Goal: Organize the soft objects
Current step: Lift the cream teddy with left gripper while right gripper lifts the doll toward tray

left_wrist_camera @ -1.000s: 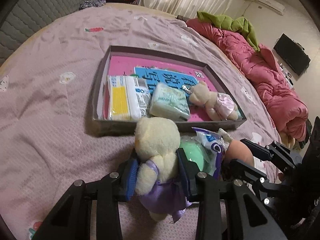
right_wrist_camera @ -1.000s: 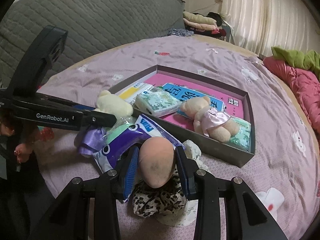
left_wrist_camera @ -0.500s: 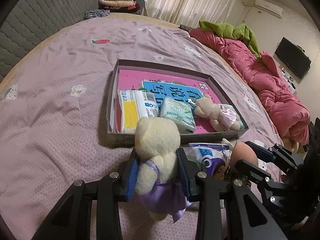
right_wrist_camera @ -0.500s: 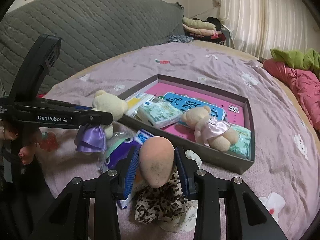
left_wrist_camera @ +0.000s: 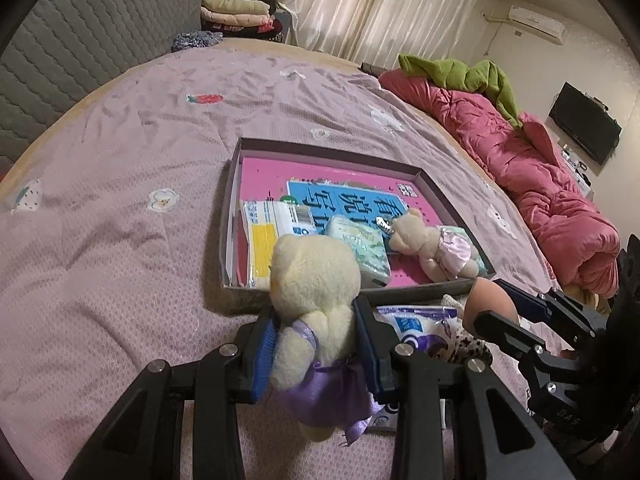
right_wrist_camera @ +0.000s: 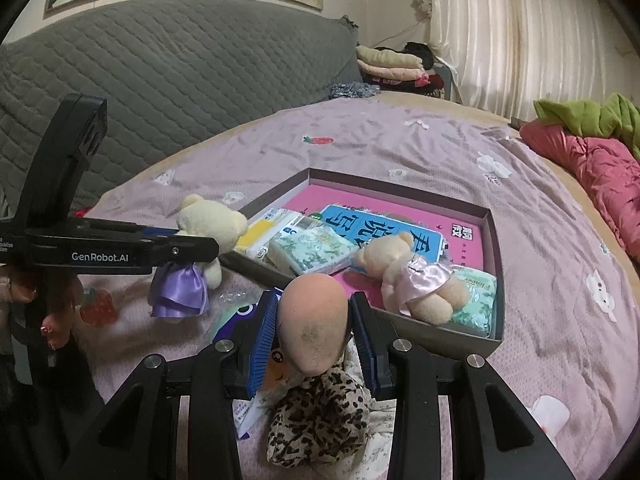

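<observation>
My left gripper (left_wrist_camera: 316,320) is shut on a cream teddy bear in a purple dress (left_wrist_camera: 314,276), squeezed at the body and held just short of the open grey box (left_wrist_camera: 332,152). The right wrist view shows that bear (right_wrist_camera: 212,224) hanging above the bedspread. My right gripper (right_wrist_camera: 314,308) is shut on the peach head of a doll (right_wrist_camera: 312,332); its leopard-print cloth body (right_wrist_camera: 316,420) dangles below. Inside the box (right_wrist_camera: 494,280) lie a tan bear in a pink dress (right_wrist_camera: 416,276), tissue packs (right_wrist_camera: 312,250) and a pink book.
A blue-and-purple plastic packet (left_wrist_camera: 416,324) lies on the lilac bedspread between the grippers. A pink quilt (left_wrist_camera: 540,168) with a green cloth borders the right side. A grey quilted headboard (right_wrist_camera: 180,92) and folded clothes (right_wrist_camera: 388,64) stand behind. A person's hand (right_wrist_camera: 52,320) holds the left gripper.
Both wrist views have tilted upward, so the box sits lower in the frames and more of the room shows. Each gripper keeps the same grip on its toy.
</observation>
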